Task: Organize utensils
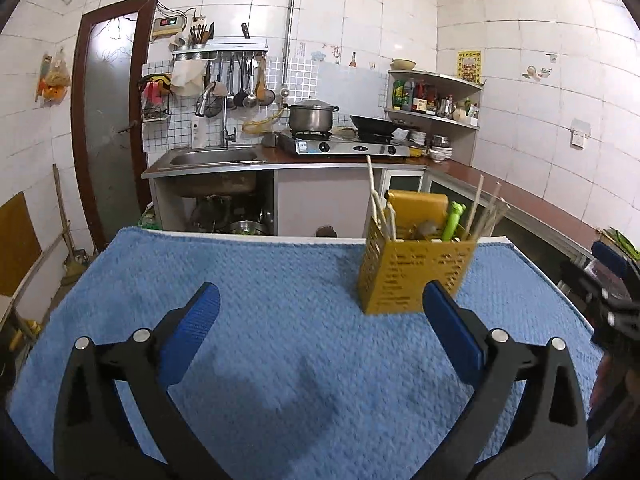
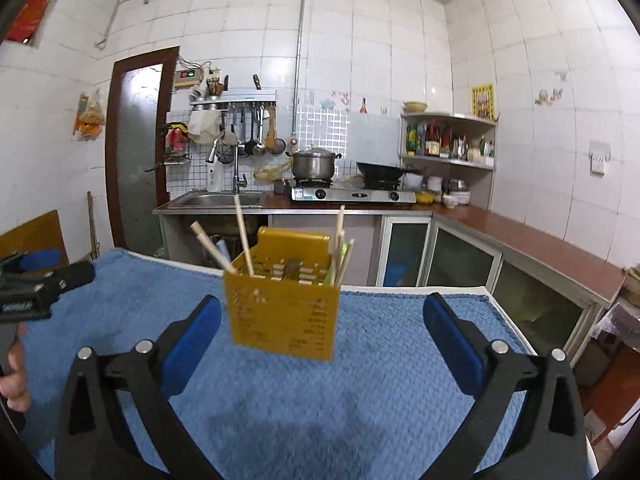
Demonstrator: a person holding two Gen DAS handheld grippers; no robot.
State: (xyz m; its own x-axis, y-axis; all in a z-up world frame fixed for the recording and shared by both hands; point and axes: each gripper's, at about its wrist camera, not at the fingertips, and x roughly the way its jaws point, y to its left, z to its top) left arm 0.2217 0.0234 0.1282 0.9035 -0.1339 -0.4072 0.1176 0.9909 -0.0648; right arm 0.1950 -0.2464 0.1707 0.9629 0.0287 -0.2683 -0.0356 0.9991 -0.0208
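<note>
A yellow perforated utensil holder (image 1: 404, 272) stands upright on the blue towel (image 1: 280, 300). It holds several pale chopsticks (image 1: 380, 204) and a green-handled utensil (image 1: 454, 222). My left gripper (image 1: 322, 300) is open and empty, short of the holder, which lies ahead to its right. In the right wrist view the holder (image 2: 284, 312) with its chopsticks (image 2: 242, 236) sits just ahead of my right gripper (image 2: 322, 312), which is open and empty. The right gripper shows at the left wrist view's right edge (image 1: 608, 280); the left gripper shows at the right wrist view's left edge (image 2: 36, 276).
The towel (image 2: 360, 380) covers a small table whose far edge (image 1: 240, 236) faces a kitchen counter with a sink (image 1: 212, 158), a gas stove (image 1: 344, 146) with a pot and wok, and a corner shelf (image 1: 436, 100). A door (image 1: 108, 132) is at left.
</note>
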